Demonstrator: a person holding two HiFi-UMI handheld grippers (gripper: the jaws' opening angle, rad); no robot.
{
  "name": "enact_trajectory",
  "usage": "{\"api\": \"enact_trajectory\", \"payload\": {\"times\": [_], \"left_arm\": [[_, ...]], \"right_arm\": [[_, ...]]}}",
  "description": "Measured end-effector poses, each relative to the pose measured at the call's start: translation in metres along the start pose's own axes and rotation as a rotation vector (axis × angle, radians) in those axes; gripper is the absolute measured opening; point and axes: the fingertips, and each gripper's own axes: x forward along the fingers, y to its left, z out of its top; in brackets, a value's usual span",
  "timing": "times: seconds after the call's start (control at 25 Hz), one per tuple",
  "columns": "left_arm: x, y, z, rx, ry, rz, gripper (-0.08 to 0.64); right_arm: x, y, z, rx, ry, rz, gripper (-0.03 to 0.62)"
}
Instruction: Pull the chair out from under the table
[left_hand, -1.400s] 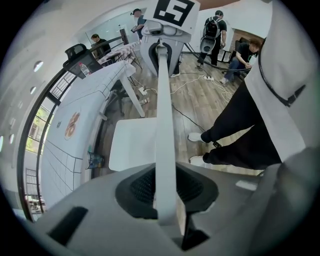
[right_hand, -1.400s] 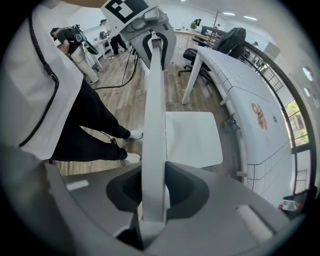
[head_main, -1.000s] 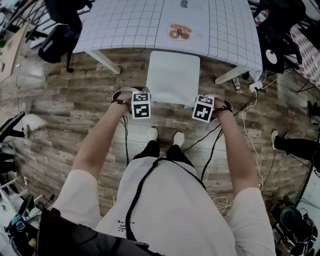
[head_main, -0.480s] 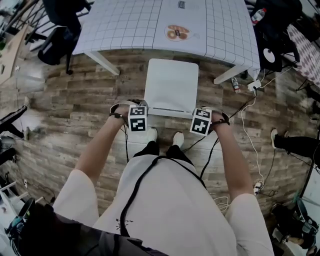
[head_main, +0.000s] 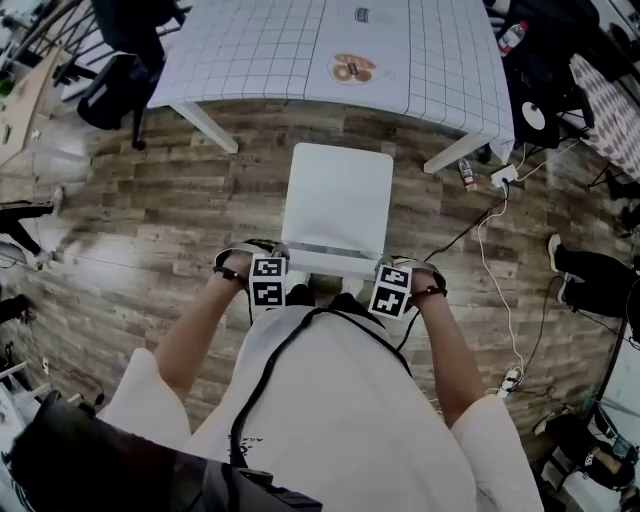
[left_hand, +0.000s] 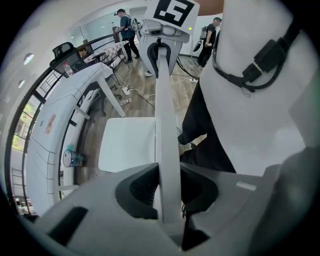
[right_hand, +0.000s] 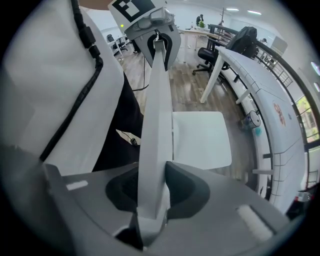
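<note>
A white chair (head_main: 338, 195) stands on the wood floor, its whole seat out in front of the white gridded table (head_main: 250, 45). Both grippers point down onto the top edge of its backrest (head_main: 330, 262). My left gripper (head_main: 271, 268) is shut on the backrest's left end, and the thin white edge (left_hand: 167, 145) runs between its jaws. My right gripper (head_main: 388, 276) is shut on the right end, with the same edge (right_hand: 155, 145) clamped between its jaws. Each gripper view shows the other gripper at the far end of the backrest, and the seat (left_hand: 127, 145) (right_hand: 200, 140) beside it.
A plate of food (head_main: 352, 68) lies on the table. A white cable (head_main: 505, 290) and a power strip (head_main: 502, 173) lie on the floor at the right. A black office chair (head_main: 115, 85) stands at the left. The person's body is right behind the backrest.
The chair has slid back from the table toward the person, with both grippers holding its backrest. The seat, partly under the table edge before, now stands wholly out from under it.
</note>
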Motion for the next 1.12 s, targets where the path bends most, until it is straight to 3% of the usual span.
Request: {"api": "enact_trajectory", "payload": {"times": [0.56,0.64,0.72,0.8,1.12], "left_arm": [[0.004,-0.047,-0.001,-0.031,-0.020,-0.015,0.094],[0.001,-0.042,0.000,-0.046,-0.036,0.002,0.120],[-0.006,-0.037,0.003,-0.090,-0.069,0.004,0.168],[-0.012,-0.037,0.004,-0.130,-0.095,-0.003,0.206],[-0.042,-0.037,-0.005,-0.180,-0.144,-0.014,0.216]], "right_arm": [[0.006,0.049,0.001,0.003,0.000,0.000,0.101],[0.002,0.048,0.001,-0.009,-0.010,0.010,0.146],[-0.006,0.048,0.002,0.010,-0.036,0.037,0.186],[-0.017,0.047,0.005,0.035,-0.070,0.055,0.186],[-0.077,0.042,0.017,0.114,-0.245,0.146,0.164]]}}
